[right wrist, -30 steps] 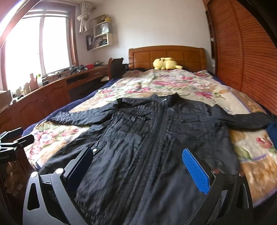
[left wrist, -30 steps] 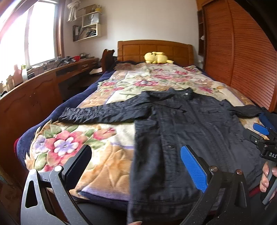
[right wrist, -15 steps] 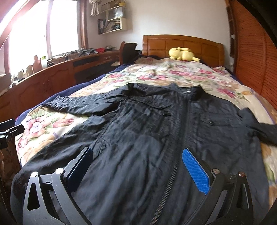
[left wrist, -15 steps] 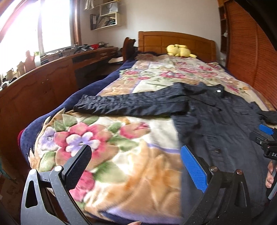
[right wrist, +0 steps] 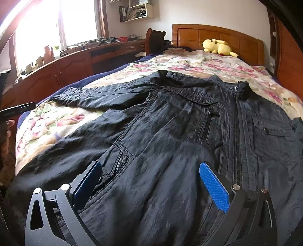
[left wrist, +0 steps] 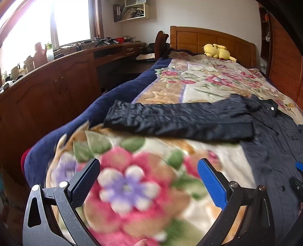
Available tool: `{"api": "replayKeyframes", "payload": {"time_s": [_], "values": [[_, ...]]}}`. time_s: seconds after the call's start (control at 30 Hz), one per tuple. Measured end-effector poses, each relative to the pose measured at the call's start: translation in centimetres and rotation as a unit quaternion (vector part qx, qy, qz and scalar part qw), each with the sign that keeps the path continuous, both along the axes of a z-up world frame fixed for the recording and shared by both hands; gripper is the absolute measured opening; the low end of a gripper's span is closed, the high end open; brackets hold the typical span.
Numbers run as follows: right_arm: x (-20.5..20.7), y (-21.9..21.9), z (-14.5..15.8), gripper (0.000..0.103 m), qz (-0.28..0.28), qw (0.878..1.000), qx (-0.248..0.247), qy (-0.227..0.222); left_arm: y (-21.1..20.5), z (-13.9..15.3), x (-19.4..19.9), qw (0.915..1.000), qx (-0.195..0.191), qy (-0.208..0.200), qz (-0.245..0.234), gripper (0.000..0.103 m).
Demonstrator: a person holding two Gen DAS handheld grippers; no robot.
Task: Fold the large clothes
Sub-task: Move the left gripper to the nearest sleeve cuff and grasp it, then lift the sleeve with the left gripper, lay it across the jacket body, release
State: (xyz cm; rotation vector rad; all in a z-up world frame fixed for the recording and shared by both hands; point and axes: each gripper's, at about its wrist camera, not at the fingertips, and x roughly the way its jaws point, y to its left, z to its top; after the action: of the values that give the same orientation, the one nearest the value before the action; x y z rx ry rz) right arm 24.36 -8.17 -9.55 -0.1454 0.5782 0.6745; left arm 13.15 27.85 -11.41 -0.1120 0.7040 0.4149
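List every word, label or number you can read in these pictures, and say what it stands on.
None can be read.
Binders on the wall shelf: spine labels too small to read.
Black jacket: no readable label or brand.
Bottles on the desk: washed out by window light.
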Motion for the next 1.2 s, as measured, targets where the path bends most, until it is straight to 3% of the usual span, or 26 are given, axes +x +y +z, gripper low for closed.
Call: {"api": "replayKeyframes", "payload": {"time_s": [0.13, 0.27, 0.37, 0.6, 0.8, 0.87, 0.93, 0.97, 1.1, 1.2], "values": [[0.3, 0.1, 0.0, 0.102, 0.001, 1.0, 0.007, 0.008, 4.0, -0.3, 2.5, 0.9993, -0.036, 0.01, -0.004, 0.103], [0.1, -0.5, 0.0, 0.103, 0.002, 1.0, 0.014, 0.011, 6.5, -1.0, 4.7, 0.9992, -0.036, 0.017, -0.001, 0.103], [0.5, -0.1, -0.2, 0.102, 0.002, 1.0, 0.016, 0.013, 8.5, -2.2, 6.4, 0.9978, -0.062, 0.024, -0.002, 0.103], [0.6, -0.2, -0.3, 0.102, 0.004, 1.0, 0.024, 0.019, 12.5, -3.6, 8.7, 0.9935, -0.106, 0.028, 0.03, 0.078], [0.8, -0.2, -0.4, 0.102, 0.004, 0.999, 0.03, 0.025, 14.4, -5.4, 9.8, 0.9862, -0.15, 0.04, 0.058, 0.065], [0.8, -0.2, -0.4, 0.102, 0.004, 0.999, 0.031, 0.025, 14.5, -5.6, 10.0, 0.9849, -0.156, 0.041, 0.061, 0.053], [0.8, -0.2, -0.4, 0.102, 0.004, 0.999, 0.032, 0.026, 14.4, -5.4, 10.4, 0.9841, -0.165, 0.042, 0.05, 0.021], [0.8, -0.2, -0.5, 0.102, 0.004, 0.999, 0.032, 0.026, 13.8, -5.0, 10.8, 0.9842, -0.167, 0.045, 0.038, 0.018], [0.8, -0.2, -0.4, 0.102, 0.004, 0.999, 0.032, 0.025, 9.5, -1.0, 11.5, 0.9945, -0.096, 0.04, 0.007, 0.012], [0.7, -0.2, -0.4, 0.102, 0.003, 0.999, 0.033, 0.023, 5.9, 3.2, 11.6, 0.9967, -0.073, 0.016, -0.03, 0.011]]}}
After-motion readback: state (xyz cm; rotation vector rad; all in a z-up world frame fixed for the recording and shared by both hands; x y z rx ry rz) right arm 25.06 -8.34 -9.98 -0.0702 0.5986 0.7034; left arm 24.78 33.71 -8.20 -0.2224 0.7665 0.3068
